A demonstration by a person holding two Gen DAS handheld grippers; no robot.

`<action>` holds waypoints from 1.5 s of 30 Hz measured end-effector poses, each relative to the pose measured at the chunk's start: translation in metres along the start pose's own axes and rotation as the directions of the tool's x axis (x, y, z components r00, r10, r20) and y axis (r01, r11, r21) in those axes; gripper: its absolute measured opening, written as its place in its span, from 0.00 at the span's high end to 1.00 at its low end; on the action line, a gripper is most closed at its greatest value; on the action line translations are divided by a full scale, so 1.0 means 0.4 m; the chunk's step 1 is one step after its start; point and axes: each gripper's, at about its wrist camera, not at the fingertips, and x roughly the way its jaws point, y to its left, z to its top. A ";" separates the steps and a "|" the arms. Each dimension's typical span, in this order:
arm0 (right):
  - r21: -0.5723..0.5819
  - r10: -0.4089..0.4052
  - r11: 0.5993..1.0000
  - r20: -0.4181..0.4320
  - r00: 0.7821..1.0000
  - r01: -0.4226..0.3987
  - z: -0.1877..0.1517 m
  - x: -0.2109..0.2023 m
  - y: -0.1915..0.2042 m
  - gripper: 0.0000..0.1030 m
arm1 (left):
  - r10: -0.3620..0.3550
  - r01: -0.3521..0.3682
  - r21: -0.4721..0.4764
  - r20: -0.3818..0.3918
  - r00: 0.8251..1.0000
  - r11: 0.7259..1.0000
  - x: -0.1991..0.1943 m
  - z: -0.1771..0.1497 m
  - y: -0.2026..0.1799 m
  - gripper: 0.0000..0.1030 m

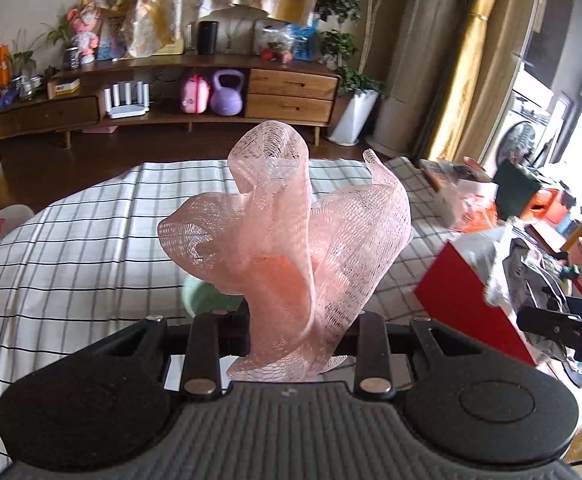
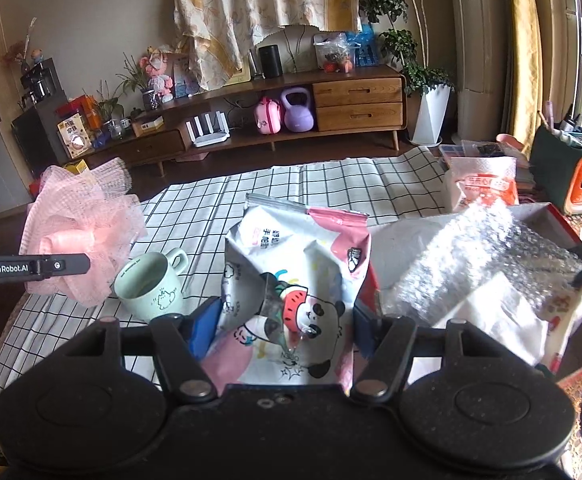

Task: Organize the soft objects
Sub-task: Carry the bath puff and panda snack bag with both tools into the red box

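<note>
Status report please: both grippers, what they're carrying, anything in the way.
Left gripper clamped on pink mesh puff. Right gripper clamped on panda pouch. Green mug on checked cloth below.

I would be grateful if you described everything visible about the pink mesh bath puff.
The pink mesh bath puff is a loose bundle of fine, see-through netting, gathered into ruffled folds and loops that fan upward and outward. Its lower part is pinched between the jaws of the left gripper, which holds it above the checked white cloth. In the right wrist view it hangs beside the pale green mug; contact there is unclear.
</note>
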 end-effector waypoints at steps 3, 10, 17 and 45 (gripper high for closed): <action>0.015 -0.006 1.000 0.011 1.000 0.006 -0.018 -0.038 -0.032 0.36 | -0.033 0.034 0.027 -0.012 0.999 0.999 0.002 -0.015 -0.064 0.70; 0.055 -0.037 0.998 0.021 0.999 0.036 -0.055 -0.085 -0.126 0.36 | -0.091 0.095 0.087 -0.048 0.995 0.992 0.032 -0.035 -0.197 0.70; 0.111 -0.079 0.991 0.030 0.996 0.075 -0.080 -0.116 -0.234 0.36 | -0.136 0.145 0.129 -0.080 0.987 0.981 0.075 -0.046 -0.331 0.70; 0.096 -0.244 0.966 0.043 0.969 0.239 -0.070 -0.072 -0.510 0.36 | -0.212 0.228 0.185 -0.102 0.972 0.956 0.322 0.036 -0.687 0.70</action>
